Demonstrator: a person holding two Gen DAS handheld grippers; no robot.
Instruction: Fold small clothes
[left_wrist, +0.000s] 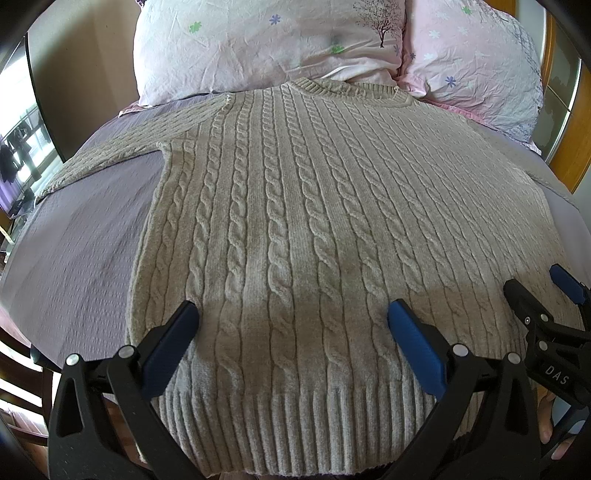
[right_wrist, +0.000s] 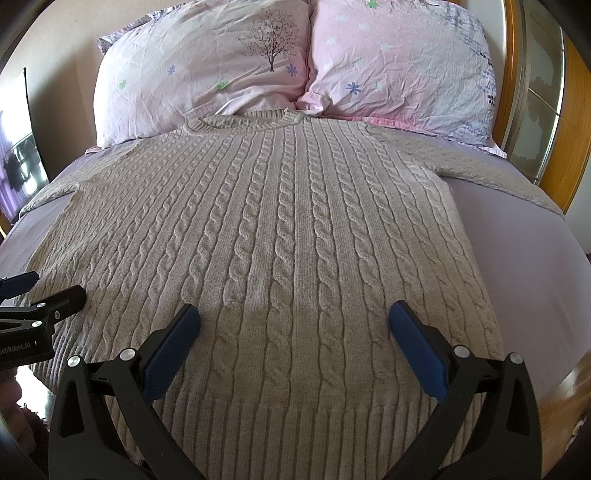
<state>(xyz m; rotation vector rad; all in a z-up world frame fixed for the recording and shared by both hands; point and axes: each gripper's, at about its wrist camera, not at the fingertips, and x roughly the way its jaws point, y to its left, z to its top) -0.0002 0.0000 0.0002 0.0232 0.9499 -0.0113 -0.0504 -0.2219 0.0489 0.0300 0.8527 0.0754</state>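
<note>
A beige cable-knit sweater lies flat, front up, on the bed, collar toward the pillows and ribbed hem nearest me; it also shows in the right wrist view. Its sleeves spread out to both sides. My left gripper is open, its blue-padded jaws wide apart just above the left part of the hem. My right gripper is open the same way above the right part of the hem. Each gripper shows at the edge of the other view: the right gripper and the left gripper. Neither holds anything.
The bed has a lilac sheet. Two pink floral pillows lean against the head of the bed beyond the collar. A wooden headboard stands at the right. The bed's near edge lies under the hem.
</note>
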